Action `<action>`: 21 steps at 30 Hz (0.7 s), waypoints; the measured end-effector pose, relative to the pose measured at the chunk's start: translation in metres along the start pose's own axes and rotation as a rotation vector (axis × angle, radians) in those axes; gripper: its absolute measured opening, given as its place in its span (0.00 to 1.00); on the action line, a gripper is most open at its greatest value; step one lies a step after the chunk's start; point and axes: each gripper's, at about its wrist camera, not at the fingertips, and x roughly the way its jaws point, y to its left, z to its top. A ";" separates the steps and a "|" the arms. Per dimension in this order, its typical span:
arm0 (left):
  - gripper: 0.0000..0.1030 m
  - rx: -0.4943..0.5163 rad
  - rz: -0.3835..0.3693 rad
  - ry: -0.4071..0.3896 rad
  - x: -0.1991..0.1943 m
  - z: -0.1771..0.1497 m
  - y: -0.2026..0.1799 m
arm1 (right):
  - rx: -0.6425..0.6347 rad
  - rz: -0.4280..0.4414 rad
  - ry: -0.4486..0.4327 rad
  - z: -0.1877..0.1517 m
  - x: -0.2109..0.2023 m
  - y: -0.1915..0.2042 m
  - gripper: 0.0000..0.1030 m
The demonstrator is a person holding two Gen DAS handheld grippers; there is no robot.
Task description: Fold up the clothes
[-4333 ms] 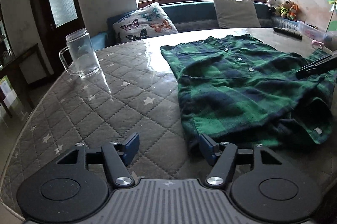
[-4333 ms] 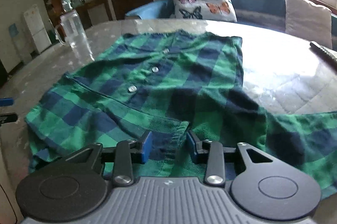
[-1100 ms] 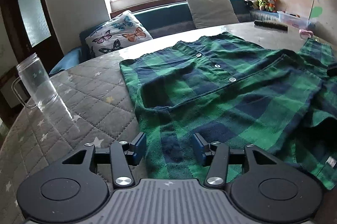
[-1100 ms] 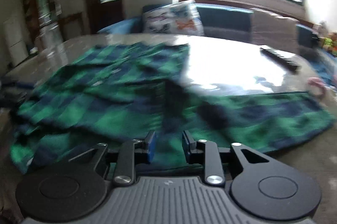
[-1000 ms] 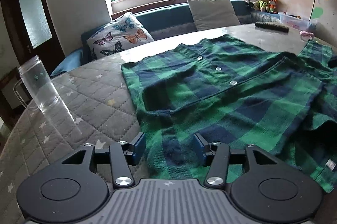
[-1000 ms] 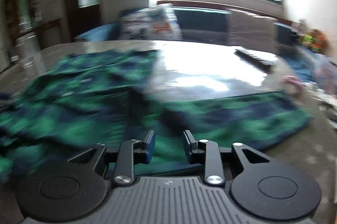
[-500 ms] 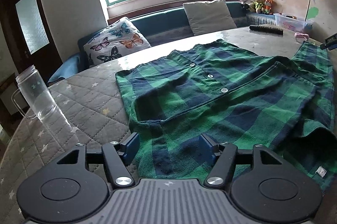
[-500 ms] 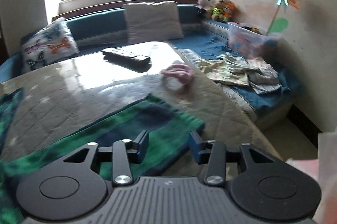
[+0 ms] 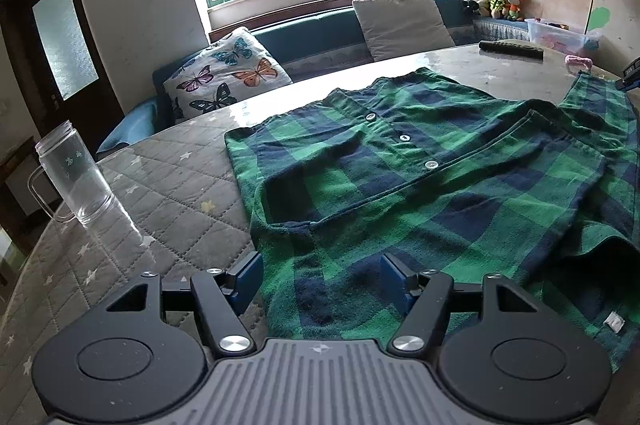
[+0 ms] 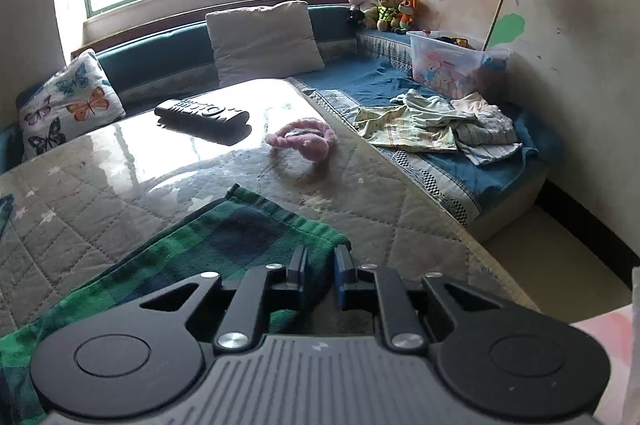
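A green and dark blue checked cloth shirt (image 9: 420, 181) lies spread on the grey quilted table (image 9: 160, 201).
The left gripper (image 9: 320, 283) is wide open over its hem, gripping nothing; the right gripper (image 10: 320, 275) has just been closing on the sleeve end (image 10: 256, 229).

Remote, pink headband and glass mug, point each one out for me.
remote (image 10: 202, 114), right wrist view, middle of its top face.
pink headband (image 10: 302, 139), right wrist view, on its fuzzy band.
glass mug (image 9: 74, 181), left wrist view, middle of its clear wall.
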 end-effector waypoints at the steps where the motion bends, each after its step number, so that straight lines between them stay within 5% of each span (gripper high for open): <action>1: 0.66 0.001 0.000 0.001 0.000 0.000 0.000 | 0.001 0.002 0.000 0.000 0.001 -0.001 0.12; 4: 0.66 0.005 0.002 0.001 -0.001 0.001 -0.002 | 0.011 0.022 -0.004 0.003 0.002 -0.004 0.22; 5: 0.66 0.006 0.003 0.001 -0.001 0.001 -0.002 | 0.025 0.027 -0.005 0.004 0.002 -0.005 0.36; 9: 0.66 0.010 0.008 0.004 -0.001 0.003 -0.003 | 0.024 0.028 -0.015 0.004 0.007 -0.005 0.38; 10: 0.66 0.011 0.009 0.005 -0.001 0.003 -0.004 | 0.006 0.017 -0.018 0.003 0.008 -0.002 0.38; 14: 0.67 0.011 0.011 0.007 0.000 0.004 -0.005 | -0.034 0.002 -0.017 0.003 0.007 0.005 0.11; 21: 0.70 0.006 0.014 -0.018 -0.005 0.009 -0.006 | -0.008 0.092 -0.057 0.015 -0.028 0.007 0.07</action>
